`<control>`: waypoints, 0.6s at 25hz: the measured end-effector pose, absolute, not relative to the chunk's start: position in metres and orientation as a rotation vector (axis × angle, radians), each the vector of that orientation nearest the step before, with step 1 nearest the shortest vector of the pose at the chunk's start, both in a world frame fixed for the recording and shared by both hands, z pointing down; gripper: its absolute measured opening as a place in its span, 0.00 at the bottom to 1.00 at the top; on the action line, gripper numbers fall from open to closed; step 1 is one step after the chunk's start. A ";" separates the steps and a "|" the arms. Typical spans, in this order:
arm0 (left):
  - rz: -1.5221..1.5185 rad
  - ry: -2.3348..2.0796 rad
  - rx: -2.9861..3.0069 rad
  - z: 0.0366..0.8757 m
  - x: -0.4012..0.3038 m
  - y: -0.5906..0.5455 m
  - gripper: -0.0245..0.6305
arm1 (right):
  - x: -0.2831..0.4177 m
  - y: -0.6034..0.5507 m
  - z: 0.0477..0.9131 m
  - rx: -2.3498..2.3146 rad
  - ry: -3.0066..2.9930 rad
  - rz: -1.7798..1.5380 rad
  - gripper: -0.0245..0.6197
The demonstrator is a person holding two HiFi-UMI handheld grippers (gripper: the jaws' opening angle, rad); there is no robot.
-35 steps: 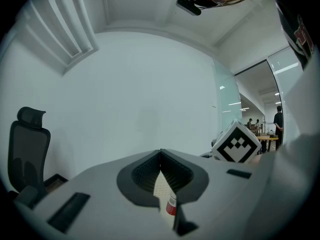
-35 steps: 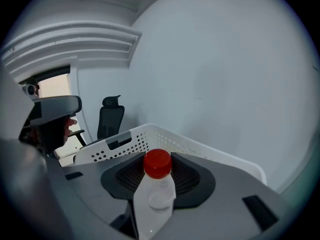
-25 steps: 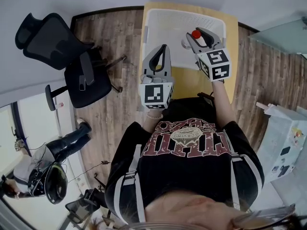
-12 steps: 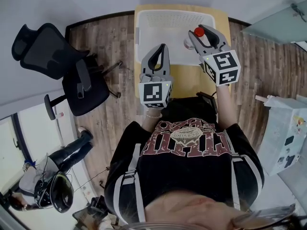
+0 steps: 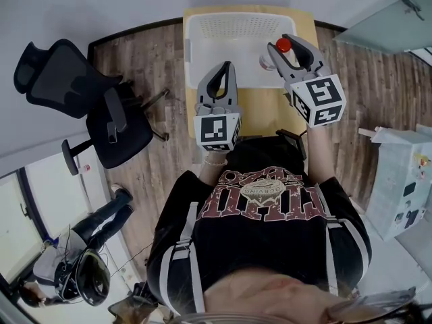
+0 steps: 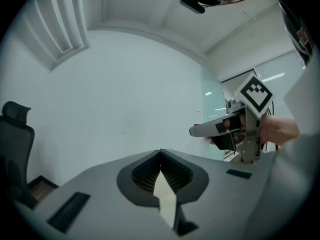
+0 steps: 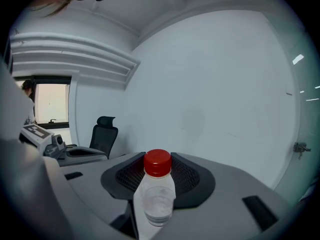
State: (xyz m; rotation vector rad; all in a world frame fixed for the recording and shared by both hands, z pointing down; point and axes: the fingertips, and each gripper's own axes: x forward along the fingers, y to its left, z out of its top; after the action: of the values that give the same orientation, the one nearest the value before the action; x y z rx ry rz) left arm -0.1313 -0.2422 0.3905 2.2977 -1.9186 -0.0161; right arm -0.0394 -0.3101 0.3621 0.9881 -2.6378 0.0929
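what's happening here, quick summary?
A person stands at a small wooden table with a handheld gripper in each hand. The right gripper has its jaws shut on a clear bottle with a red cap; in the head view it shows over the right side of a white basket. The left gripper is beside it, jaws together and empty.

Floor: brown wood planks (image 5: 158,160). Far wall (image 5: 94,5) plain, pale grey. Black office chair (image 5: 101,110) stands left on the planks, near a yellow-topped table (image 5: 264,113) set against the far wall. Glass panel (image 5: 388,15) far right. White cabinet (image 5: 399,187) at right. Slatted vent (image 7: 75,59) in the ceiling. Bright window (image 7: 50,104) left of the chair in the right gripper view. Light even and diffuse.
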 end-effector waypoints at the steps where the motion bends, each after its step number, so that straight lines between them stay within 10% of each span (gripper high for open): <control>1: -0.017 -1.916 2.299 0.391 -0.132 -0.241 0.11 | -0.039 -0.308 0.359 0.991 -2.643 0.088 0.30; 15: -0.026 -1.853 2.345 0.393 -0.124 -0.241 0.11 | -0.023 -0.273 0.312 1.038 -2.716 0.055 0.30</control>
State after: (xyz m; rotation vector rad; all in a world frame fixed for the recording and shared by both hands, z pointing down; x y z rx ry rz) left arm -0.1241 -0.2408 0.3926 2.3455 -1.8530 -0.0260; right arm -0.0228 -0.2732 0.3119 1.0378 -2.7156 0.0548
